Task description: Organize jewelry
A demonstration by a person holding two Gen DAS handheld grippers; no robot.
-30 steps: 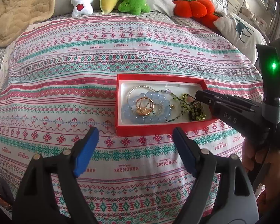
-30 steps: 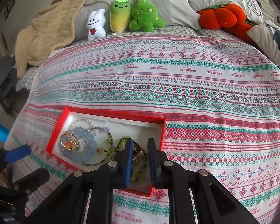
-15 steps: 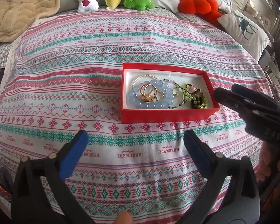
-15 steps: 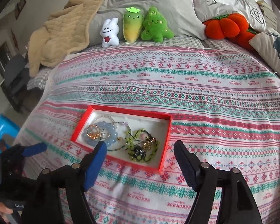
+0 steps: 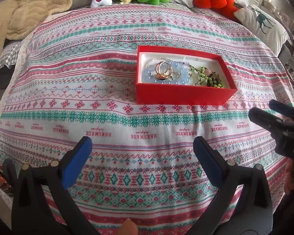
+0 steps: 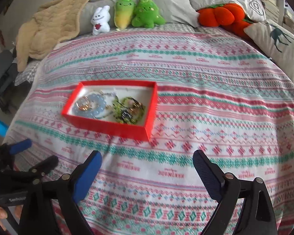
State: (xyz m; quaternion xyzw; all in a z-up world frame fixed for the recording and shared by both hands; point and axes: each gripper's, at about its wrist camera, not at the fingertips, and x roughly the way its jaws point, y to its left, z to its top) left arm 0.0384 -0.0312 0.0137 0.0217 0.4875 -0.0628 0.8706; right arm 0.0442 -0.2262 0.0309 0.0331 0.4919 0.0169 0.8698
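A red box [image 5: 184,96] lies on the patterned bedspread [image 5: 88,98]. Inside it are a blue bead bracelet [image 5: 178,78], gold rings [image 5: 163,70] and green bead jewelry [image 5: 211,79]. My left gripper [image 5: 142,143] is open and empty, hovering over the spread well short of the box. My right gripper [image 6: 147,154] is still opening with nothing between its pads, and it sits back from the box [image 6: 111,127], whose green beads [image 6: 123,107] and blue bracelet [image 6: 97,105] show. Each gripper appears in the other's view: the right gripper [image 5: 262,108] and the left gripper [image 6: 41,150].
At the head of the bed stand a white plush [image 6: 101,20], a yellow-green plush [image 6: 124,11] and a green plush [image 6: 147,13]. An orange pumpkin cushion [image 6: 219,15] and a deer pillow [image 6: 280,39] lie at the right. A beige blanket [image 6: 47,25] is heaped at the left.
The right gripper, nearly shut over the green beads in the box, has opened wide and pulled back off the box. The left gripper has widened and also drawn back.
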